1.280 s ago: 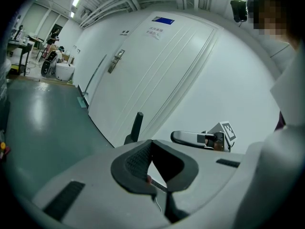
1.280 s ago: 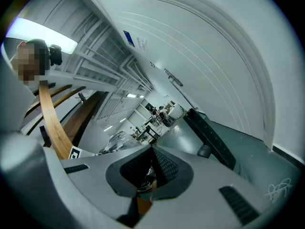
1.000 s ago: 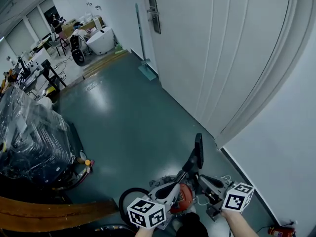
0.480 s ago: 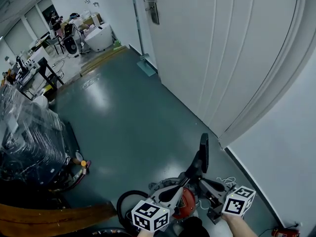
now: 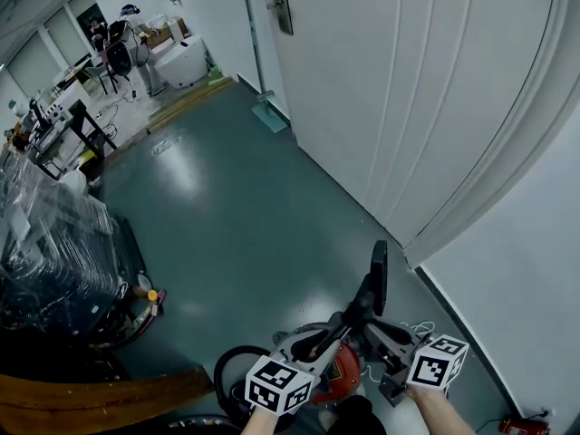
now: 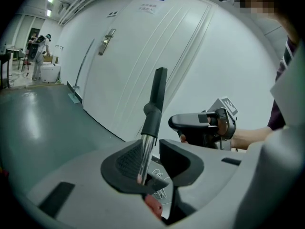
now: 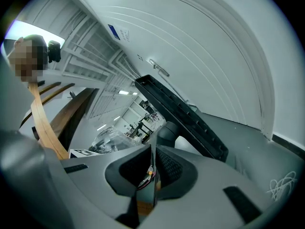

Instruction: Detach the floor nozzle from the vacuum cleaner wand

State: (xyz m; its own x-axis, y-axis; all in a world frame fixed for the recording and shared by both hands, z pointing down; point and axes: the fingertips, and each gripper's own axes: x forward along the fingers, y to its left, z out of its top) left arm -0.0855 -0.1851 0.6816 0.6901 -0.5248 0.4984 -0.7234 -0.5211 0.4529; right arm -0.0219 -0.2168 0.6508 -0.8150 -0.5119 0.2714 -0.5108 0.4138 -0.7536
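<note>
The black floor nozzle [image 5: 378, 276] stands on end above the teal floor, on the wand [image 5: 355, 313] that runs down to the red vacuum body [image 5: 343, 372]. In the left gripper view the wand's metal tube [image 6: 144, 157] lies between the jaws of my left gripper [image 6: 155, 152], against the left pad, and the jaws are opening. My right gripper [image 7: 153, 152] is shut just behind the nozzle's neck [image 7: 167, 130]; the long nozzle head [image 7: 183, 116] slants across its view. Both grippers sit low in the head view, the left gripper [image 5: 328, 341] and the right gripper [image 5: 373, 332].
A white door and wall [image 5: 408, 89] run along the right. A plastic-wrapped stack [image 5: 45, 261] and a wooden plank [image 5: 91, 397] stand at the left. A black hose [image 5: 228, 370] loops by the vacuum, and a white cable [image 5: 419, 330] lies near the wall. A broom [image 5: 258, 71] leans far off.
The nozzle and wand have drifted slightly right and more upright in the head view. Both marker cubes stay near the bottom edge.
</note>
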